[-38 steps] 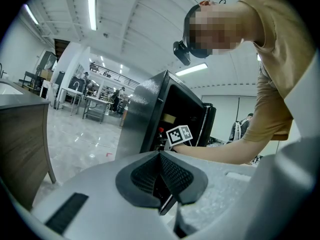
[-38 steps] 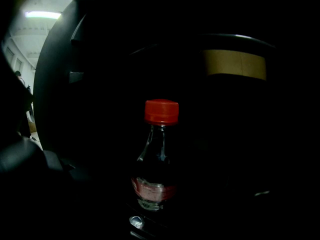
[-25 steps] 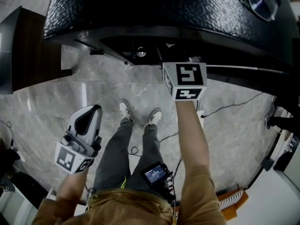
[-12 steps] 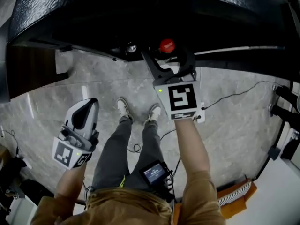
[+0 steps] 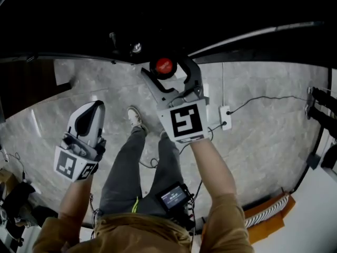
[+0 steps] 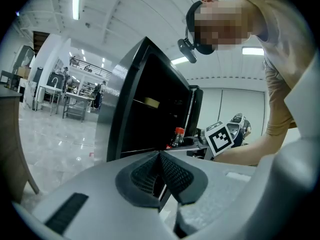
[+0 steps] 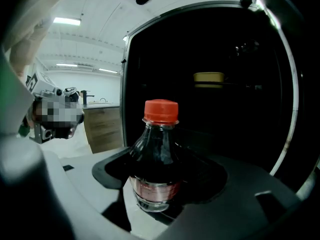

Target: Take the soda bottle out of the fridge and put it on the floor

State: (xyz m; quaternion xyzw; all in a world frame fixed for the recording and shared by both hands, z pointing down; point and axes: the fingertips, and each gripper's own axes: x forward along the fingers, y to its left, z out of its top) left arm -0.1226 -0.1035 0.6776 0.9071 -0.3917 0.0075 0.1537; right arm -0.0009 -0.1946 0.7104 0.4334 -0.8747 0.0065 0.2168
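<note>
Red plastic cap (image 5: 164,66) on soda bottle (image 7: 159,149): clear plastic, dark cola inside, rounded shoulders, red-and-white label band low on the body. Upright, clamped at the lower body between the black pads of right gripper (image 7: 160,184), jaws closed hard onto it.

Change over the last second: at first reaching into fridge (image 5: 158,15), no bottle visible in the head view. Half a second back, cap just at the fridge's lower edge. Now drawn clear of the dark opening and held above floor (image 5: 263,146), near the person's feet. Judged: extraction done, lowering and setting down not yet done.

Left gripper (image 5: 84,125): grey-white shell, black meshed pads pressed together on nothing. Well off to the left, scarcely shifted.

Fridge: black glossy shell, dark interior, pale yellow item (image 7: 209,77) on a shelf inside.

Floor: polished grey stone, veined, reflective, hard. Black cable (image 5: 258,103) and white socket block (image 5: 225,112) lying to the right of the bottle.

Judged: smooth rounded bottle, possibly slippery under a low grip. Flat base likely stable on level stone.
</note>
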